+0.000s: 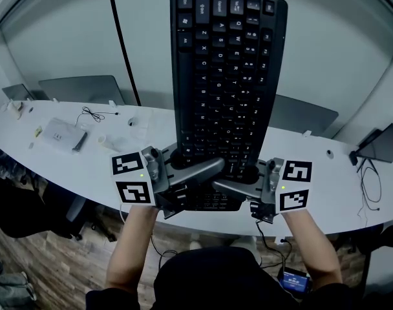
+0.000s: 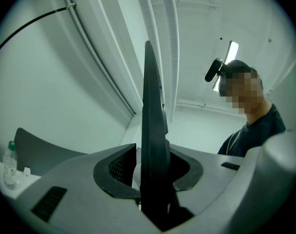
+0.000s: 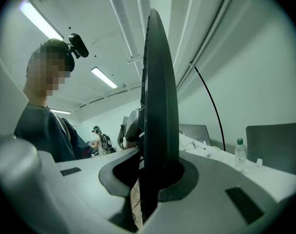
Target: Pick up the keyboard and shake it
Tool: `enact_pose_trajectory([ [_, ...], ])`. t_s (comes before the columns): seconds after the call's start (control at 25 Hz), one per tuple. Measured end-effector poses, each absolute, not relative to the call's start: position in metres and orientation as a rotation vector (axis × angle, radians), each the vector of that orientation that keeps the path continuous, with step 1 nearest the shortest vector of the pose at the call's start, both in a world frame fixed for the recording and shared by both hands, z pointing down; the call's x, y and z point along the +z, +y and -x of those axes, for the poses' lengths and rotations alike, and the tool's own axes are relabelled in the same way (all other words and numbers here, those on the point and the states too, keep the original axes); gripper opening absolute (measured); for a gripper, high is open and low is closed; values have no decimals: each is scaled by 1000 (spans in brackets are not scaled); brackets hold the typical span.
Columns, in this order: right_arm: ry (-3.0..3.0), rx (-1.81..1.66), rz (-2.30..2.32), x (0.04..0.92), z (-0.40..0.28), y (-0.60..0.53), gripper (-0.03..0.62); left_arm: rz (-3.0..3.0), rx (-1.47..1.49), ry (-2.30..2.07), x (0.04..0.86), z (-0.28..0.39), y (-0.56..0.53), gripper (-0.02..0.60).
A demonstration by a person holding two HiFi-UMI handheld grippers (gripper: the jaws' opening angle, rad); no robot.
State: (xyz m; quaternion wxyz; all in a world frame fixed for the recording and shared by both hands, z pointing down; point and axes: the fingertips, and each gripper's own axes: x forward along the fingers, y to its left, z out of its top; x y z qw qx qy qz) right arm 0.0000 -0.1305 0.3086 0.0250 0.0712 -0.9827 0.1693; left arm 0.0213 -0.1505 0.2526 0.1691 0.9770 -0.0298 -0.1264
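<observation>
Nearest to me, at the counter's front edge, I hold two grippers, one in each hand. The left gripper (image 1: 212,166) has its jaws pinching the bottom edge of the one black keyboard (image 1: 225,76). The right gripper (image 1: 222,186) has its jaws clamped on that same edge, just beside. The keyboard stands upright in the air above the white counter (image 1: 74,166), keys facing me. Farther back on the counter are one small grey box (image 1: 62,134) and one plastic bottle (image 3: 240,155). One black cable (image 1: 122,44) runs down the wall.
</observation>
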Motion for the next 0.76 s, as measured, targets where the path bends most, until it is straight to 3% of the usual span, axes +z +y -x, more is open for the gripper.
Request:
enact_pose_trajectory([
  [0.76,-3034,534,-216,308,0,-130,84,-2771,-359,-83,252,-21,-150,138],
])
